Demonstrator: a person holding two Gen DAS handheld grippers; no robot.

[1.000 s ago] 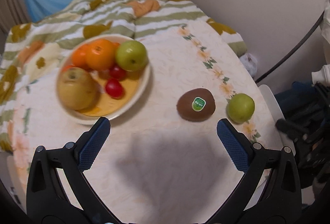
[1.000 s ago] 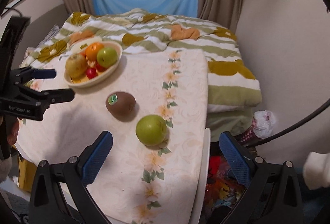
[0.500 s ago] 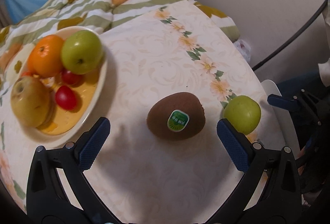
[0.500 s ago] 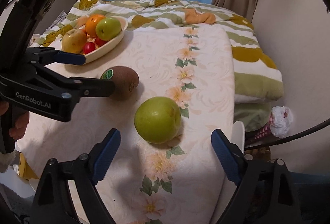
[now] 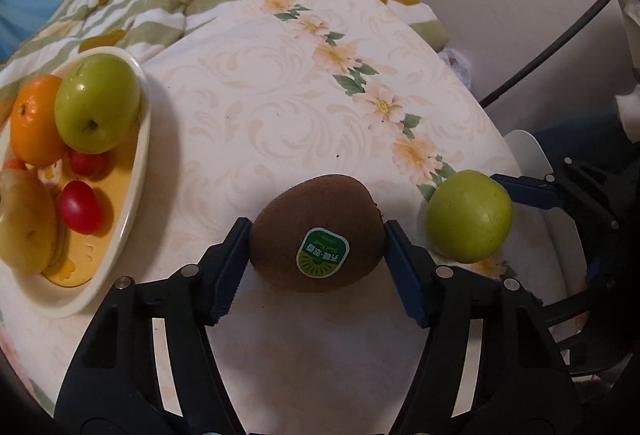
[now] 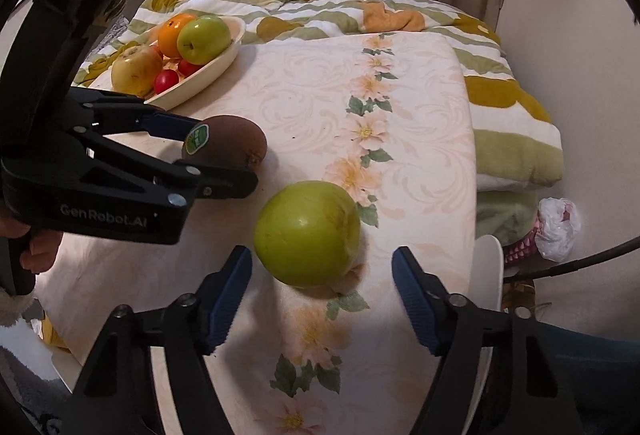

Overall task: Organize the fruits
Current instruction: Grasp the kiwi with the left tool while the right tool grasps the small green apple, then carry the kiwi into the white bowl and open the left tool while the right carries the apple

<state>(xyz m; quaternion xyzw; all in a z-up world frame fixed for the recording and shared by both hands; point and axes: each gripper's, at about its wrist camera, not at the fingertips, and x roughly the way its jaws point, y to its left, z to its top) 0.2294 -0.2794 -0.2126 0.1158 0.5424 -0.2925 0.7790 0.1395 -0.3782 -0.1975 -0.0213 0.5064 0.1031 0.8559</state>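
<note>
Since a second ago we have lowered both grippers from wide open: the left gripper (image 5: 316,235) is closing with pads on the kiwi (image 5: 316,233) near the bowl (image 5: 136,171), the right gripper (image 6: 322,271) is closing around, not yet touching, the green apple (image 6: 307,233), so both lifts are imminent.

White lettering reading "GenRobot.AI" stands on the black side of the left gripper (image 6: 224,155), at the left of the right wrist view. The kiwi (image 5: 318,233), low in the middle of the left wrist view, carries a green and white sticker (image 5: 322,251) whose small characters appear upside down and cannot be read
</note>
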